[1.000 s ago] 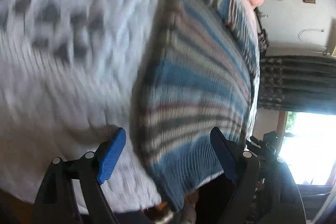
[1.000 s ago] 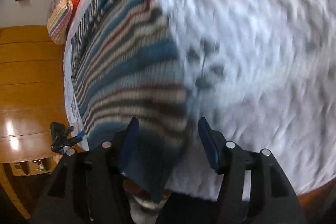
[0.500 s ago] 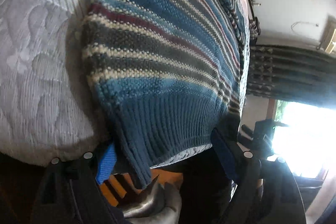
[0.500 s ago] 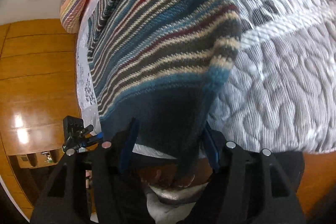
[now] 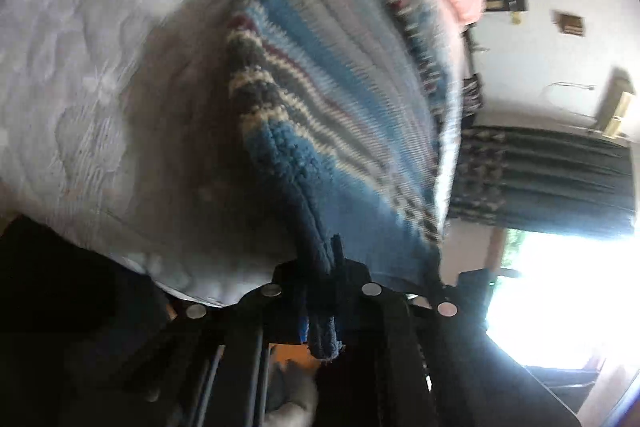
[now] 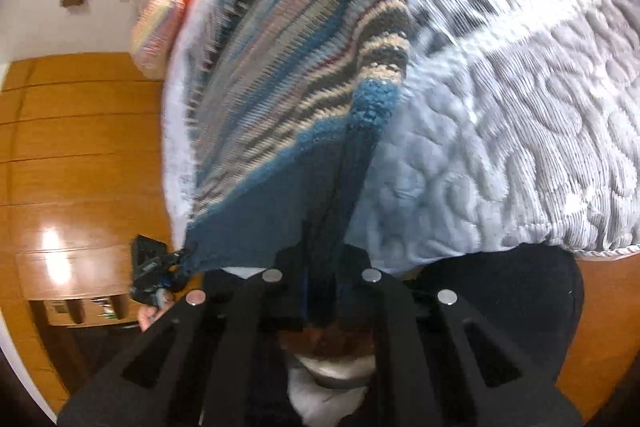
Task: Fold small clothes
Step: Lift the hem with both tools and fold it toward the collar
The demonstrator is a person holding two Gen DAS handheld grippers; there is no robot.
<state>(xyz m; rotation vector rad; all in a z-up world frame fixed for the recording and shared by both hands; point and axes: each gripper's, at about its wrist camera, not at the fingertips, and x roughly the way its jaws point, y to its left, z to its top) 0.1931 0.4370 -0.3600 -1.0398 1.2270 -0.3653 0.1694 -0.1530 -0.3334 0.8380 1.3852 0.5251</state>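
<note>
**Both hem corners gripped — now carry the fold over evenly**

I have the striped knit sweater [image 5: 320, 115] lying on the quilted bed cover [image 5: 80, 99], its dark blue ribbed hem hanging at the near edge of the bed. My left gripper [image 5: 326, 291] has its jaws closed tight on one hem corner; a tuft of the ribbing pokes out below them. My right gripper [image 6: 320, 287] is likewise clamped on the other corner, the knit drawn into a taut ridge that runs up from the jaws. In the right wrist view I can see the left gripper pinching the far corner, so the hem is stretched between the two.

As I judge it, the step in hand is lifting the hem and folding it up over the body. To do it well I would keep both grippers level and the same way apart, so the hem stays straight and does not sag in the middle. The knit is thick and stretchy; pulling hard would skew the stripes. Both views are blurred, so I cannot tell how much cloth each bite holds.
</note>
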